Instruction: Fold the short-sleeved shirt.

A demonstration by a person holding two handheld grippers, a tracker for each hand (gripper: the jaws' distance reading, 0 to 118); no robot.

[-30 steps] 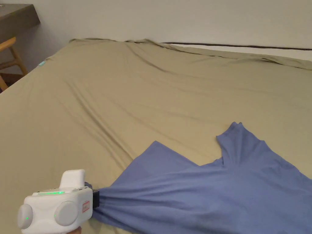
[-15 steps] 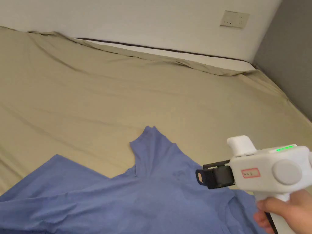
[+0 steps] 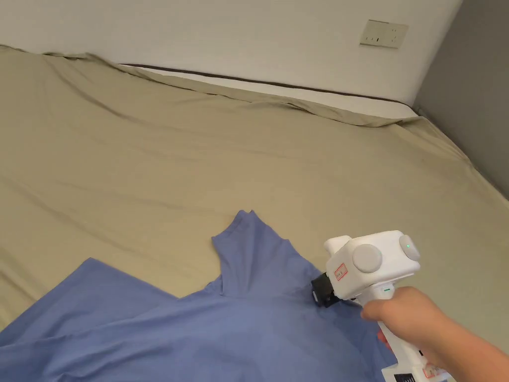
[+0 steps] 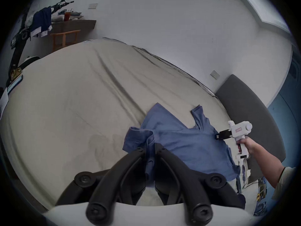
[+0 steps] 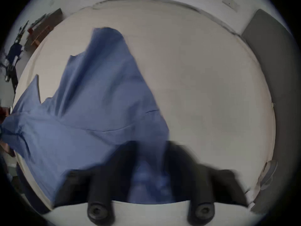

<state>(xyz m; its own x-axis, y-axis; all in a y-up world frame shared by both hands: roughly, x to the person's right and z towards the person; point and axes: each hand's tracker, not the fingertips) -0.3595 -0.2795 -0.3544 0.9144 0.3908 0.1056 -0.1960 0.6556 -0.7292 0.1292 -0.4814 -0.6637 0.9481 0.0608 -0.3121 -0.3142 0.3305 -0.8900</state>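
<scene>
Head view: a blue short-sleeved shirt (image 3: 248, 318) lies spread on the olive bed sheet (image 3: 199, 164). At its right edge the right hand-held gripper (image 3: 320, 293) touches the cloth; whether it pinches is unclear. The left hand-held gripper (image 4: 150, 149) is clamped on bunched shirt fabric.

The head view is evenly lit by soft, diffuse light; the bed (image 3: 199, 149) shows gentle shading along its creases, and no glare falls on the wall. That view is sharp and nearly free of distortion. Both gripper views are fisheye, with a black vignette at the corners and strongly curved lines towards the rim. The left gripper view is crisp but dim at its edges. The right gripper view is smeared by motion blur, worst on its own jaws.
</scene>
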